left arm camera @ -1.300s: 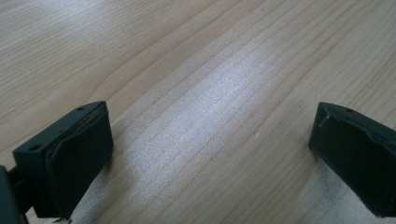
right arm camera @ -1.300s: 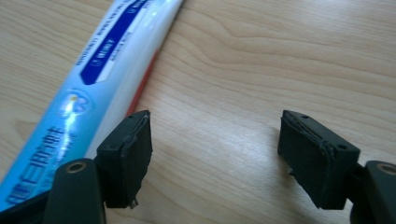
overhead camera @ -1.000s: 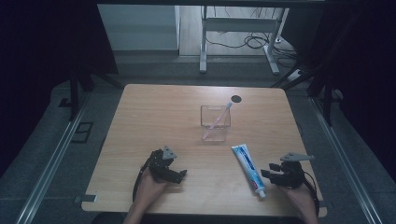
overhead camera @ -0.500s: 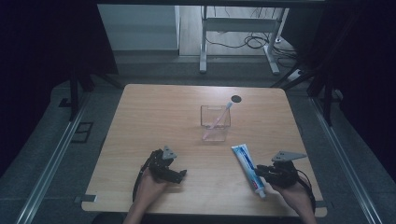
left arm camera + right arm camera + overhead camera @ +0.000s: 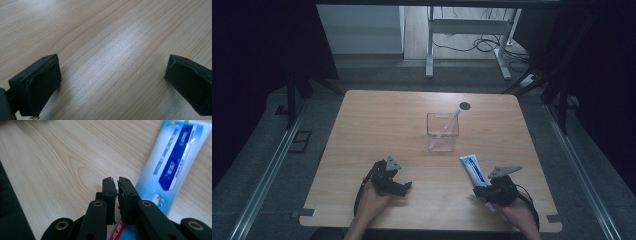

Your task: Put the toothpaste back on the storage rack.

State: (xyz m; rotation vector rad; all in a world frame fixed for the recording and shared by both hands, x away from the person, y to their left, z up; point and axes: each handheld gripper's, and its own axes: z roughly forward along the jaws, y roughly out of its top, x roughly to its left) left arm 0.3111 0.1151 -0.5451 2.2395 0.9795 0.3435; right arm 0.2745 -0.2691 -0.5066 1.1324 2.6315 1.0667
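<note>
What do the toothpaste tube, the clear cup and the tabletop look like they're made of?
Tube: likely soft plastic, glossy, with blue and white print and a sheen along it. Cup: see-through, square, either acrylic or glass; the look leaves that open. Table: light wood grain, matte, possibly laminate.

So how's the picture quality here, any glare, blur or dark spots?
High view: dim and bluish, surroundings nearly black, the table evenly lit. Left gripper view: a pale sheen glares across the wood between the tongs. Right gripper view: sharp on the toothpaste tube, slight blur along the top edge.
</note>
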